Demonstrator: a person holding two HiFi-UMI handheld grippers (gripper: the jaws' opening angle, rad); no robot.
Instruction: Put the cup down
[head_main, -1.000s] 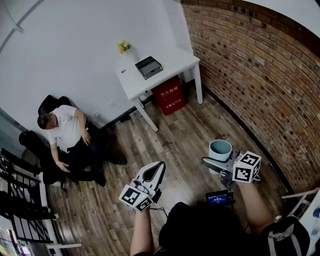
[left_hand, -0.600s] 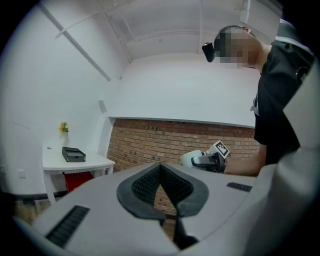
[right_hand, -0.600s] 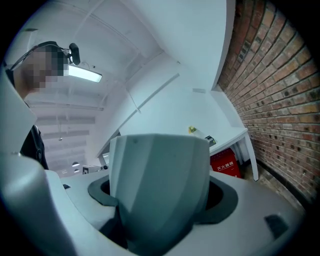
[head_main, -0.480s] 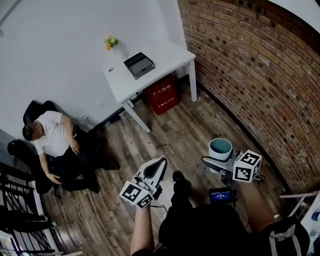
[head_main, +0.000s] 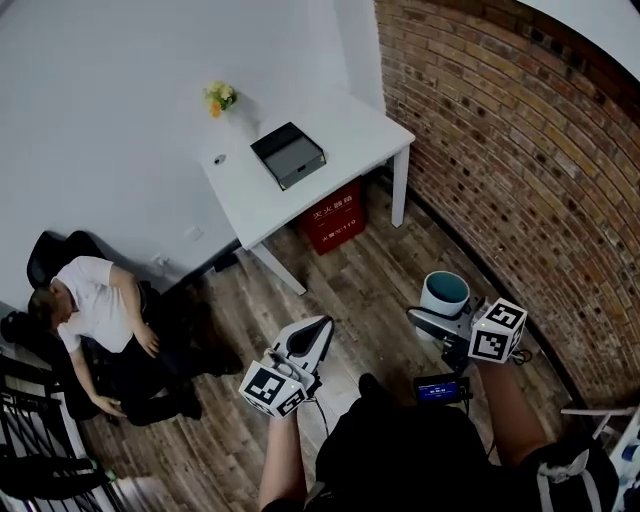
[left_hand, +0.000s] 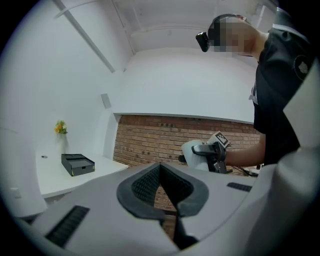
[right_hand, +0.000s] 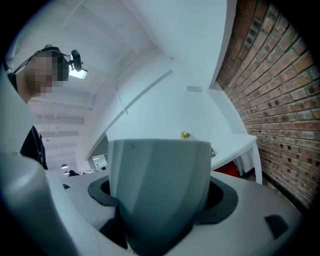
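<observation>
A pale blue-grey cup with a teal inside stays upright in my right gripper, which is shut on it above the wooden floor. In the right gripper view the cup fills the space between the jaws. My left gripper is at the lower middle of the head view, shut with nothing between its pads. From the left gripper view the cup and the right gripper show in front of the brick wall. The white table stands ahead by the corner.
On the table lie a dark tray-like box, a small yellow flower and a small dark thing. A red box sits under it. A brick wall runs along the right. A person sits at the left.
The view has shifted: the table now lies nearer and more central, the seated person lower at the left. Both grippers keep their places and the cup stays held.
</observation>
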